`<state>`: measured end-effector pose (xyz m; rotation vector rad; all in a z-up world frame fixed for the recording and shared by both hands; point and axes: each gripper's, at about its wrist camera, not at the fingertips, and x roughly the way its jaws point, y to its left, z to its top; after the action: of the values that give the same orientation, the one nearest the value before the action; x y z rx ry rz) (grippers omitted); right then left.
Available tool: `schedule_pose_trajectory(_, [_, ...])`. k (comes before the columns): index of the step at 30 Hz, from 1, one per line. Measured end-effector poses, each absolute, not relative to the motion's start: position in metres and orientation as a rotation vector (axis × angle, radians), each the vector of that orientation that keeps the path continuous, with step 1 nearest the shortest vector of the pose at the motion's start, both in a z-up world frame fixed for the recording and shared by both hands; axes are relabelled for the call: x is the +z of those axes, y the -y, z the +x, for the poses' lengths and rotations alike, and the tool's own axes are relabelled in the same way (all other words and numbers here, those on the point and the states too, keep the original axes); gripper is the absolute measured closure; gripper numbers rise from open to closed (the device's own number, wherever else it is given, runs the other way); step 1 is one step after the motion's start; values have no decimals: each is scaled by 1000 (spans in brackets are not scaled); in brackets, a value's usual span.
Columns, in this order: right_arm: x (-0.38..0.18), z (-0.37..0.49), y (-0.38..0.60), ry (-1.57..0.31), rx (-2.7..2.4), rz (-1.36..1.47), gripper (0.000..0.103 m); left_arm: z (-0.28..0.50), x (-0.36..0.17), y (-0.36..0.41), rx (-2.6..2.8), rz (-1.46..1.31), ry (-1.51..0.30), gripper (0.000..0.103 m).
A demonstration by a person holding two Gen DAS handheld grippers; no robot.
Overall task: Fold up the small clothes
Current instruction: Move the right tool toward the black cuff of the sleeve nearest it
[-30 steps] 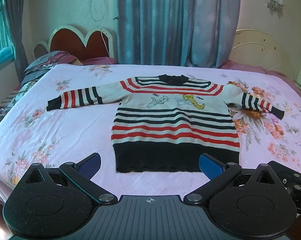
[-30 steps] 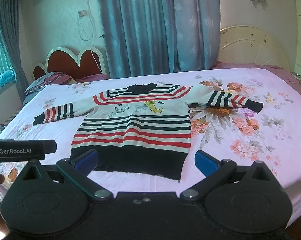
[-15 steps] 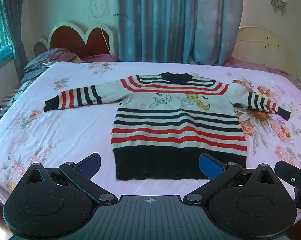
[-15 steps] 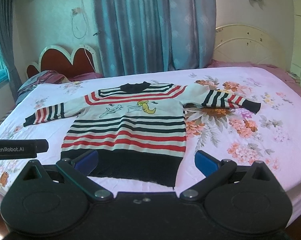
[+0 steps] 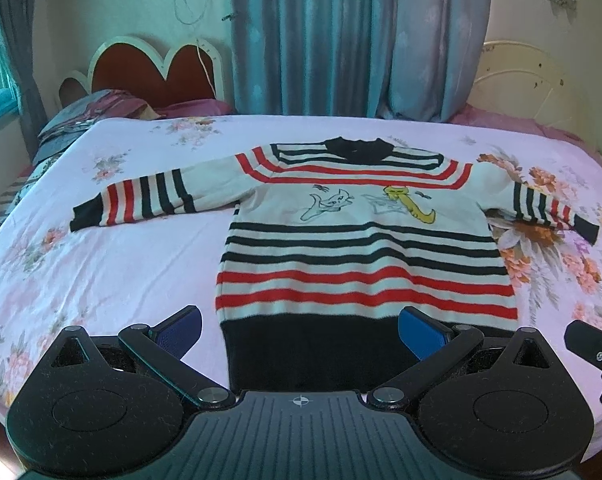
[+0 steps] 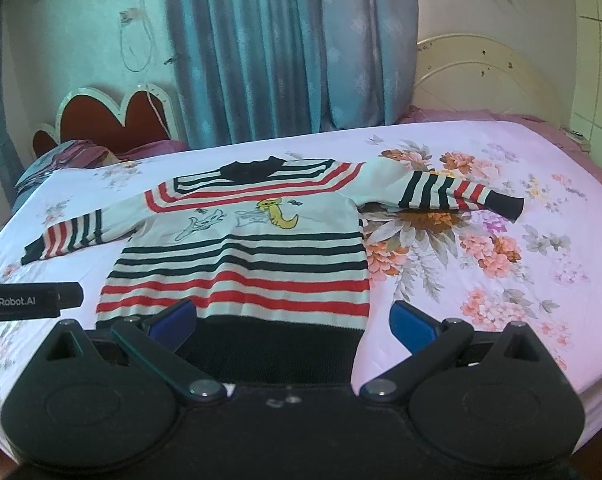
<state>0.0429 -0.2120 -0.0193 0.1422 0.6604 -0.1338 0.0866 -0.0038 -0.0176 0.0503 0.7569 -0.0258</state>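
- sweater (image 5: pixel 361 256): white with red and black stripes, black hem and collar, yellow and pale cat drawings
- bedsheet (image 5: pixel 101 264): pink, floral print
- curtains (image 5: pixel 341 36): blue-grey
- headboard (image 5: pixel 153 72), upper left: red-brown, white-edged
- gripper pads (image 6: pixel 413 326): blue

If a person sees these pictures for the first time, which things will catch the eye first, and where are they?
The striped sweater stands out first: it lies flat in the middle of the floral bedsheet, both sleeves spread sideways, with two cartoon cats on its chest. Near the camera, the left gripper and the right gripper are open, close to the sweater's black hem.
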Motion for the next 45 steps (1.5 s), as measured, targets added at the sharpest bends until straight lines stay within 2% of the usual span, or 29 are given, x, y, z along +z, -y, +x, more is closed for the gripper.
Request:
schedule_pose_trajectory(27, [-42,164,269,-688,-431,182,1,270,-50,24,-106,84,-812,0])
schedule_pose_trajectory(41, [-81,222,404,-718,-490,266,1,336,-79,117,-111,84,-815,0])
schedule_pose_trajectory(45, [-95,239,449,-725,-526,286,4,352,-92,149,-135,91,-818,0])
